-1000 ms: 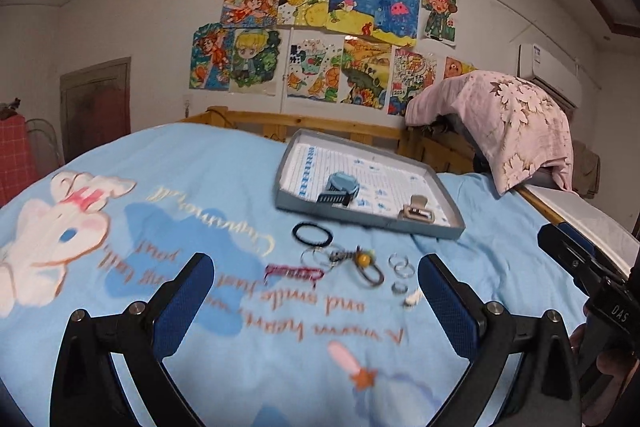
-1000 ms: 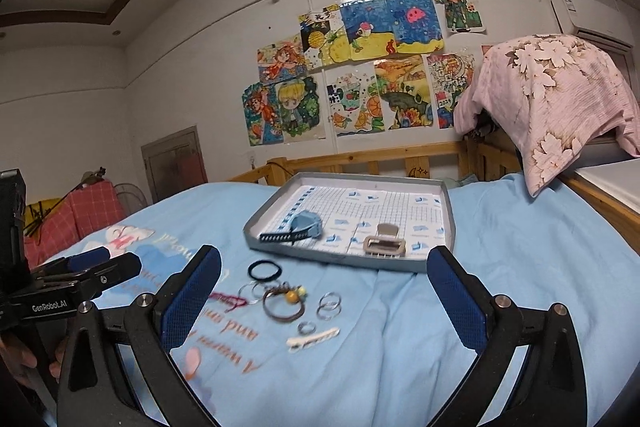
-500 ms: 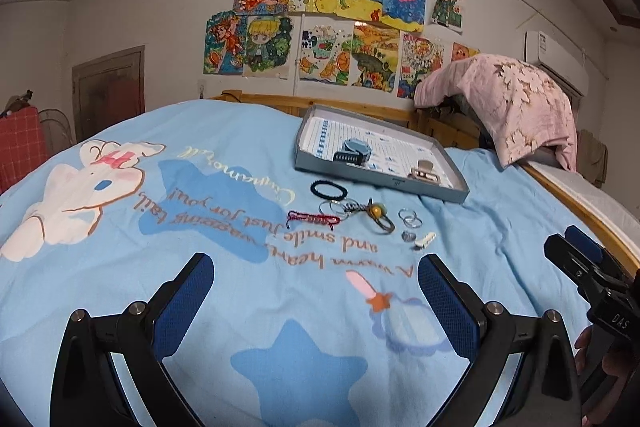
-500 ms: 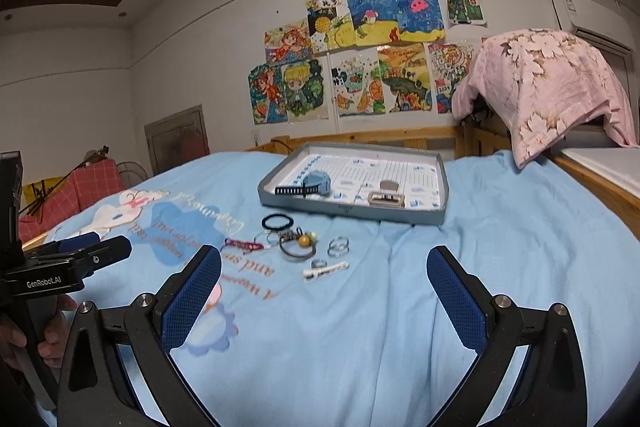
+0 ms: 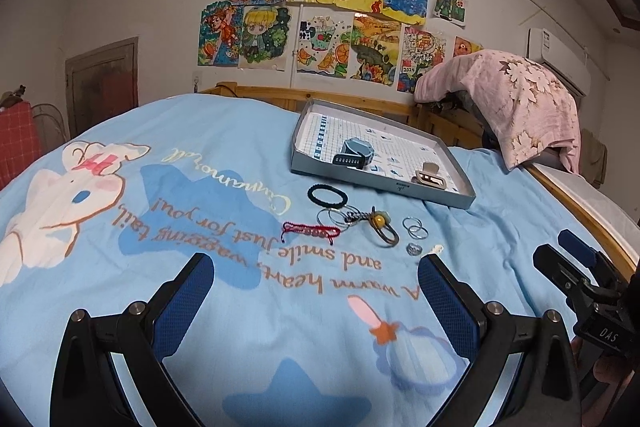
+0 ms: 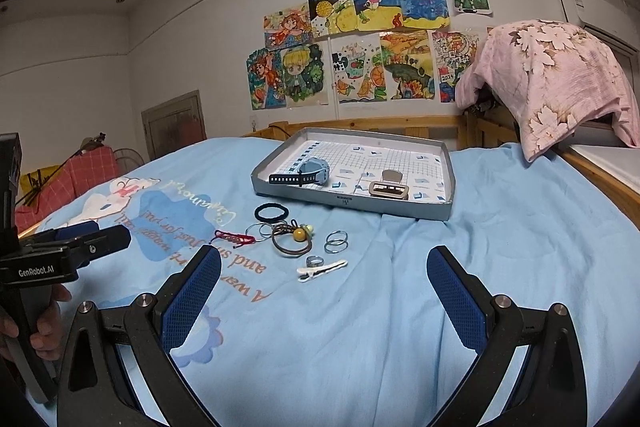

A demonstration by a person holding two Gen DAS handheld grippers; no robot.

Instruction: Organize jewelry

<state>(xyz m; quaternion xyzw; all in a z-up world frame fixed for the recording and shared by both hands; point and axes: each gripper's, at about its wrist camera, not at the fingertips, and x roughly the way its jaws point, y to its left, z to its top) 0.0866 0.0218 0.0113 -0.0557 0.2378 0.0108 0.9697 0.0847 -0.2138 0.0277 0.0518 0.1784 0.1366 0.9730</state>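
On a blue bedsheet (image 5: 200, 147) printed "A warm heart... and smile just for you!", the left gripper (image 5: 316, 291) and right gripper (image 6: 324, 287), bodies marked "GenRobot.AI" and "DAS", hovered with jaws spread wide, holding nothing. At twelve o'clock from both lay loose jewelry: a red cord bracelet (image 5: 310, 230), black hair tie (image 5: 327, 195), yellow-beaded tie (image 6: 294, 239), silver rings (image 6: 336, 242) and white clip (image 6: 322, 269). Beyond, a grey tray (image 6: 352, 205) held a blue watch (image 6: 308, 173) and buckle (image 6: 389, 187).
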